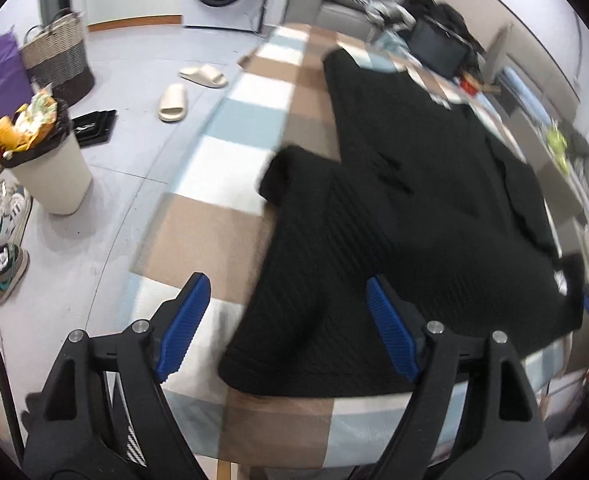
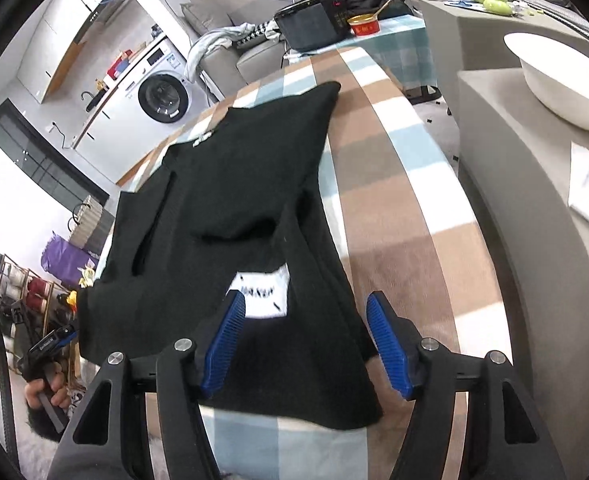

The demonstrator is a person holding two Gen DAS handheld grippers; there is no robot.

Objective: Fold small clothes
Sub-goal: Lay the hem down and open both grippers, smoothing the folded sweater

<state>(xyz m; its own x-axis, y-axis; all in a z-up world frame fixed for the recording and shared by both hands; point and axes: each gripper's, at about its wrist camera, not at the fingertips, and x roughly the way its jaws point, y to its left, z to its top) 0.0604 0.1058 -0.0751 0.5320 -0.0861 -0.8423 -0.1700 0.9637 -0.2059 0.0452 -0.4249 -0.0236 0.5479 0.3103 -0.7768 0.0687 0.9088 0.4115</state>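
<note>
A black ribbed knit garment (image 1: 422, 208) lies spread on the checked tablecloth (image 1: 222, 176). One short sleeve (image 1: 290, 176) sticks out to the left. My left gripper (image 1: 286, 300) is open and empty, just above the garment's near edge. In the right wrist view the same garment (image 2: 230, 184) shows a white neck label (image 2: 262, 288) and part of it is folded inward. My right gripper (image 2: 306, 312) is open and empty over the collar end, fingers astride the label. The left gripper (image 2: 54, 340) shows at the garment's far left edge.
A full white bin (image 1: 50, 160), sandals (image 1: 172, 102), baskets (image 1: 58, 52) and shoes (image 1: 2, 268) are on the floor left of the table. A black device (image 2: 310, 20) and a red cup (image 2: 363, 26) stand at the table's far end. A white bowl (image 2: 554, 76) sits on the grey counter (image 2: 534, 200) on the right.
</note>
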